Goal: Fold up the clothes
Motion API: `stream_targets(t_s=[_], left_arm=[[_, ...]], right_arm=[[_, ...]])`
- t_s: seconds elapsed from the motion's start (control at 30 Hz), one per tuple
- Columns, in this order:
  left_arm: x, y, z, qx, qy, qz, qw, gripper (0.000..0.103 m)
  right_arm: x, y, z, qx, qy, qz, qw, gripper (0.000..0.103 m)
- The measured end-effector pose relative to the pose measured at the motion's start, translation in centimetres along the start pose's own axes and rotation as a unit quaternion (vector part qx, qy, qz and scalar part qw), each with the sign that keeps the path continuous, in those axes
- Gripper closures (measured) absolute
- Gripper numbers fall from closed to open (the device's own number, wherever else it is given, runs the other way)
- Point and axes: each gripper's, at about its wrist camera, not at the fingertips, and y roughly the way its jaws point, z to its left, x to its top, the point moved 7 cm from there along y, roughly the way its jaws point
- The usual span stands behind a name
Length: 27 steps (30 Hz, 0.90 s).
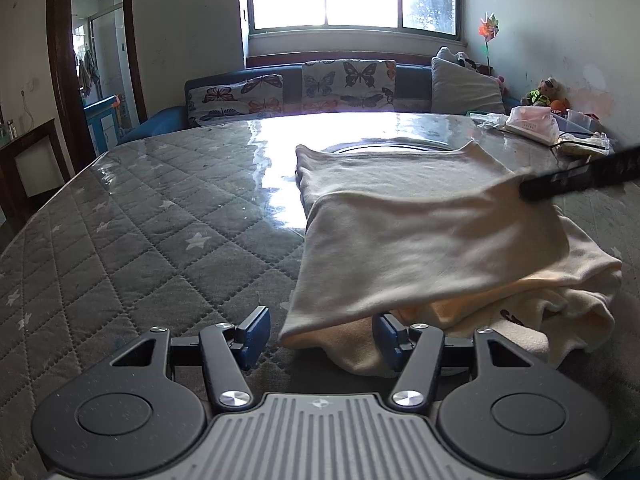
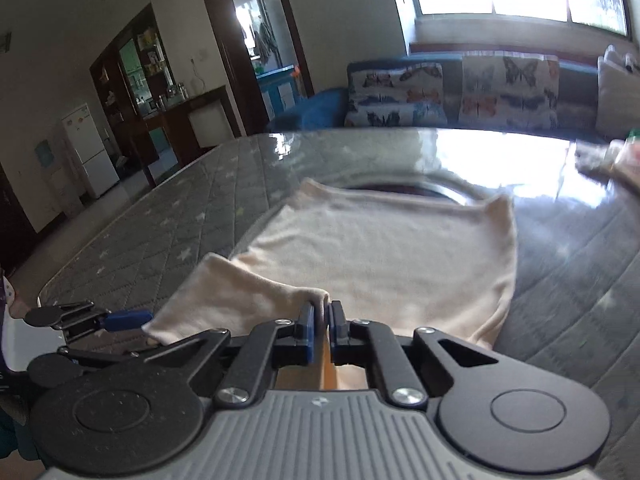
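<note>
A cream garment (image 1: 400, 208) lies on the grey quilted table cover (image 1: 140, 232), its far part flat, its near part lifted and folded over. My left gripper (image 1: 320, 336) is open at the garment's near left corner, with cloth hanging over the gap between its blue pads; its right pad (image 1: 390, 340) is partly hidden by cloth. My right gripper (image 2: 322, 320) is shut on a bunched edge of the garment (image 2: 380, 256) and holds it raised. The right gripper shows as a dark bar in the left wrist view (image 1: 580, 178). The left gripper shows in the right wrist view (image 2: 120, 320).
A sofa with butterfly cushions (image 1: 340, 84) stands behind the table under a bright window. Plastic boxes and packets (image 1: 552, 128) sit at the table's far right corner. A round metal rim (image 1: 392, 146) shows under the garment's far edge. A doorway (image 1: 100, 60) is at the left.
</note>
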Motion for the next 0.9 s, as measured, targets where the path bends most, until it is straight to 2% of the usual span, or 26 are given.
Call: stream_targets(t_s=[0.13, 0.27, 0.4, 0.53, 0.7, 0.9], left_arm=[[0.1, -0.1, -0.3, 0.007, 0.013, -0.004, 0.9999, 0.043], [0.2, -0.1, -0.7, 0.015, 0.030, -0.010, 0.9994, 0.046], [0.1, -0.2, -0.6, 0.024, 0.036, -0.012, 0.9990, 0.058], [-0.1, -0.4, -0.1, 0.026, 0.038, -0.011, 0.9989, 0.058], [-0.4, -1.1, 0.1, 0.010, 0.049, -0.007, 0.9987, 0.054], [0.2, -2.7, 1.3, -0.004, 0.053, -0.008, 0.9986, 0.053]], right_arm=[[2.2, -2.6, -0.1, -0.019, -0.022, -0.023, 0.999, 0.097], [3.2, -4.0, -0.9, -0.042, -0.030, -0.025, 0.998, 0.097], [2.1, -3.5, -2.2, -0.059, -0.013, -0.010, 0.998, 0.097], [0.5, -2.3, -3.4, -0.074, -0.002, 0.008, 0.997, 0.097], [-1.7, -0.1, -4.8, -0.091, 0.008, 0.037, 0.995, 0.094], [-1.7, -0.8, -5.0, -0.101, 0.004, 0.022, 0.995, 0.085]])
